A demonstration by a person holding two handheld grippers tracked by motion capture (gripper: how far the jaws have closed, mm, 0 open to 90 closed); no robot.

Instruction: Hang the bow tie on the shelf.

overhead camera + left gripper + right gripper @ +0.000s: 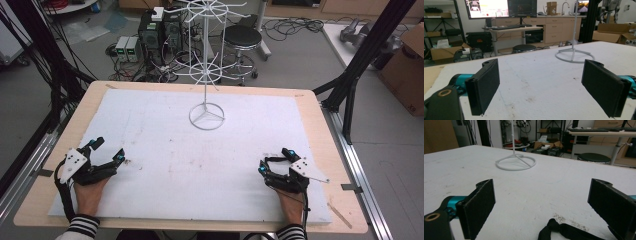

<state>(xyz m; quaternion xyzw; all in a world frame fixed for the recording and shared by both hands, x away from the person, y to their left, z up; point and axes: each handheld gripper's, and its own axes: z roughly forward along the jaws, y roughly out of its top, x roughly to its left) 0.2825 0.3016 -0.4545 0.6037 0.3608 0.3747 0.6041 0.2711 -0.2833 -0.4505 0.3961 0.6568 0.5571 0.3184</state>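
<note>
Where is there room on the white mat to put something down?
Nearly everywhere: the white mat lies bare between the left gripper and right gripper, right up to the wire stand. A black strap lies by the right gripper.

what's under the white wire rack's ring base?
The white wire rack stands with its ring base on the stained white foam mat; bare mat shows between its spokes. The wooden table beneath is covered.

Grey floor point(295, 55) strewn with cables point(295, 24). A black stool point(242, 36) and computer towers point(160, 32) stand beyond the table point(310, 107). Cardboard boxes point(407, 70) at right. Monitors point(501, 7) on a desk point(514, 28), wooden cabinets point(559, 27) behind.
</note>
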